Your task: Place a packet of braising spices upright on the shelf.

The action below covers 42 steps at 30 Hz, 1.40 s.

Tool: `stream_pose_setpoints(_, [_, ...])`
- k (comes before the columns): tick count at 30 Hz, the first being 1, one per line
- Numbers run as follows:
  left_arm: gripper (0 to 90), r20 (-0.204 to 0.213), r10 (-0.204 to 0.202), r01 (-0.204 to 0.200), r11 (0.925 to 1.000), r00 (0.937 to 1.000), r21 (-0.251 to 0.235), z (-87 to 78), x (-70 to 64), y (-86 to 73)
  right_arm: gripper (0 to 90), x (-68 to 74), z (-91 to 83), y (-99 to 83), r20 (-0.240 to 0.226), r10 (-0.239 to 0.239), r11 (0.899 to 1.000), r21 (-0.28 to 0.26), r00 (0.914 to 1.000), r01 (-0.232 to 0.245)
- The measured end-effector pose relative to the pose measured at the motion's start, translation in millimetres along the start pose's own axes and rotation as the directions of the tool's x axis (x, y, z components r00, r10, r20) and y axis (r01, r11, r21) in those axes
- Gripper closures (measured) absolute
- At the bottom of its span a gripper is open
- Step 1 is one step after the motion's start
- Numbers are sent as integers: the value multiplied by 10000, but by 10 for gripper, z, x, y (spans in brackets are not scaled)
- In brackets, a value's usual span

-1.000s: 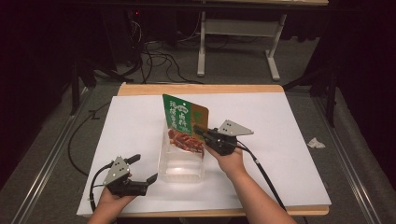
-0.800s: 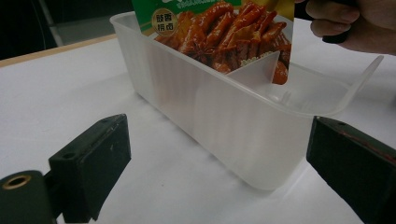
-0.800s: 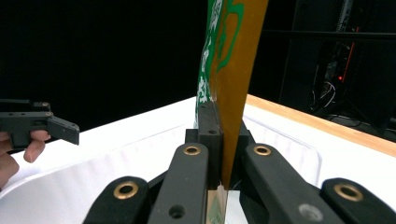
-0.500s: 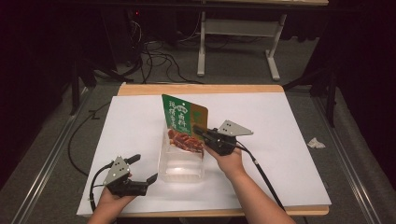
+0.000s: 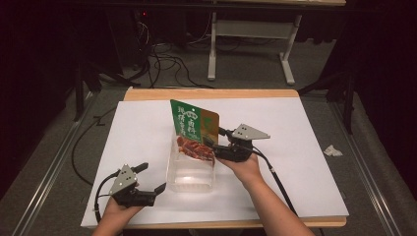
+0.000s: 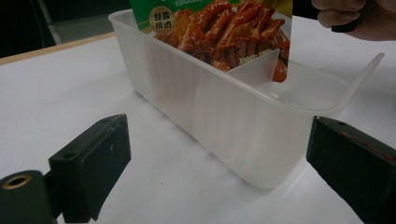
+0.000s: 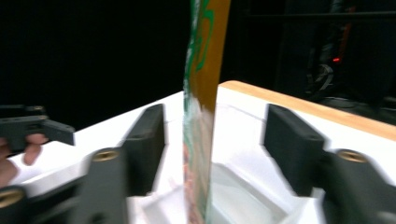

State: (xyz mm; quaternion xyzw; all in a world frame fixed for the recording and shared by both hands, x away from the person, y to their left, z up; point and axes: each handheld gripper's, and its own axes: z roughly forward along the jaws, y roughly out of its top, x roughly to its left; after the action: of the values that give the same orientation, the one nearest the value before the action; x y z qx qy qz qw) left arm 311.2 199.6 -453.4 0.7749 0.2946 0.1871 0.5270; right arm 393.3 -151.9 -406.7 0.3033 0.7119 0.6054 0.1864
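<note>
Standing upright in tub point(image 5: 191, 178), snack pouch point(image 5: 193, 127)

snack packet point(image 5: 193, 132) upright in tub point(image 5: 191, 178), tub on table point(image 5: 305, 147)

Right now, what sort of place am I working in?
Probably a lab or recording workspace, not a kitchen. A table covered in white sheet stands on grey floor with loose cables behind it, a metal stand beyond, and dark surroundings all round.
</note>
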Motion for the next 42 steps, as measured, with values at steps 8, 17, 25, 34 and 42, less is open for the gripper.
stream_pose_setpoints(8, [70, 14, -76, 76, 10000, 10000, -23, -10, 8, -5, 153, 34, -99, 64, 18, -20, 9998, 222, 10000, 19])
stream_pose_setpoints(17, [69, 264, -289, 297, 9991, 9992, -313, -52, 27, -15, 120, 50, -412, 103, 367, -163, 9992, 383, 9992, 149])
stream_pose_setpoints(25, [69, 430, -276, 297, 9983, 9987, -494, -74, 2, 15, 104, -32, -867, -22, 1247, -114, 9988, 490, 9921, 53])
stream_pose_setpoints(34, [67, 470, -286, 308, 9984, 9985, -464, -64, -23, 36, 105, -304, -1693, -335, 3105, 174, 9939, 979, 9504, -502])
stream_pose_setpoints(42, [68, 521, -403, 427, 9980, 9978, -462, -3, -52, 50, 117, -351, -2299, -623, 4312, 32, 9956, 832, 9023, -433])
